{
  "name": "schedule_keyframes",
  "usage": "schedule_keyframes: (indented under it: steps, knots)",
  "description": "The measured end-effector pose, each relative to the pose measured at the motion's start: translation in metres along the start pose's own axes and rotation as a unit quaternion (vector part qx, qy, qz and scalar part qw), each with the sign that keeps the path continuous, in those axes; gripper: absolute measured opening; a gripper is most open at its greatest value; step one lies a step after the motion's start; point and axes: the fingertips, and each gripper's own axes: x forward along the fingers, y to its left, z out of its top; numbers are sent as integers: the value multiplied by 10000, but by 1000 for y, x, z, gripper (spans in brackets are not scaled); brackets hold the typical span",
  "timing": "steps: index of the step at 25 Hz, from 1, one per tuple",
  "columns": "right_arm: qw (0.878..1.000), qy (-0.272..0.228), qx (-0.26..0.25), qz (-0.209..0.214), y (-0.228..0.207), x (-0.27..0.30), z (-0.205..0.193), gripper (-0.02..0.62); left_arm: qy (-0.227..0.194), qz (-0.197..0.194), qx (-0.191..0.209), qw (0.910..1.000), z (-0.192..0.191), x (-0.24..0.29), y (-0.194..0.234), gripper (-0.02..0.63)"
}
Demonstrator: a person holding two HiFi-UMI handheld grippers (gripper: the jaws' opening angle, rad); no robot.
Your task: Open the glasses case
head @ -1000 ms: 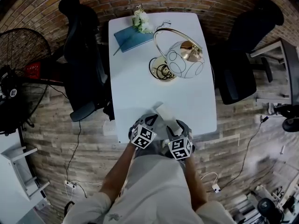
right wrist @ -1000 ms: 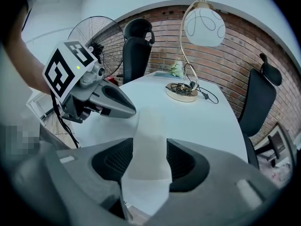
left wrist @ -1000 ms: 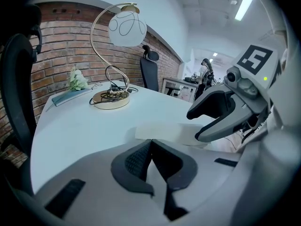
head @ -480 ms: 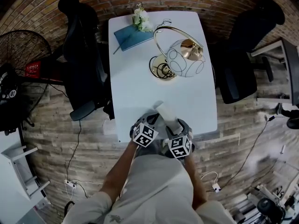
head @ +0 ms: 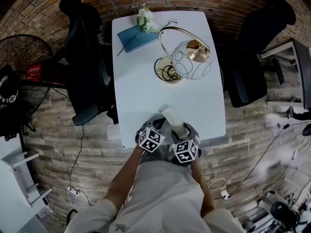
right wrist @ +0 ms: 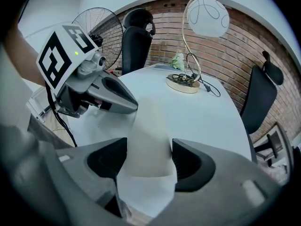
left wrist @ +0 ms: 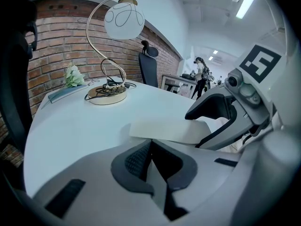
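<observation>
The white glasses case lies on the white table close to its near edge, partly hidden by both grippers. My right gripper straddles the case's near end. In the right gripper view the case fills the gap between the dark pads while the jaws are opening. My left gripper comes in from the left, its fingers drawn together to a point with the tip against the case's side. In the left gripper view the case lies just beyond the shut tips.
A gold lamp with a white globe shade stands mid-table. A blue book and small white flowers are at the far end. Black office chairs flank the table. A fan stands at the left.
Both grippers stay at the case's near end; the right marker cube has shifted only slightly. The case has not moved on the table.
</observation>
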Motion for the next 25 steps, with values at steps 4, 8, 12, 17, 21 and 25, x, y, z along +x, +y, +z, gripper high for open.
schedule_keyframes:
  steps: [4, 8, 12, 17, 21, 25]
  knots:
    - [10000, -44, 54, 47, -1, -1, 1, 288, 6, 7, -8, 10000, 0, 0, 0, 5]
    - [9996, -104, 202, 185, -3, -3, 3, 288, 15, 1, -9, 10000, -1, 0, 0, 5]
    - [9991, -119, 292, 297, -3, -4, 4, 288, 19, 4, 21, 10000, -1, -1, 0, 5]
    - [9984, -137, 397, 386, -3, -5, 5, 288, -52, -45, 52, 10000, 3, -1, -2, 6]
    - [9983, -135, 400, 390, -3, -5, 5, 288, -42, -39, 41, 10000, 3, 0, -2, 6]
    - [9984, -129, 386, 399, -4, -5, 4, 288, -35, -37, 46, 10000, 3, 0, -2, 5]
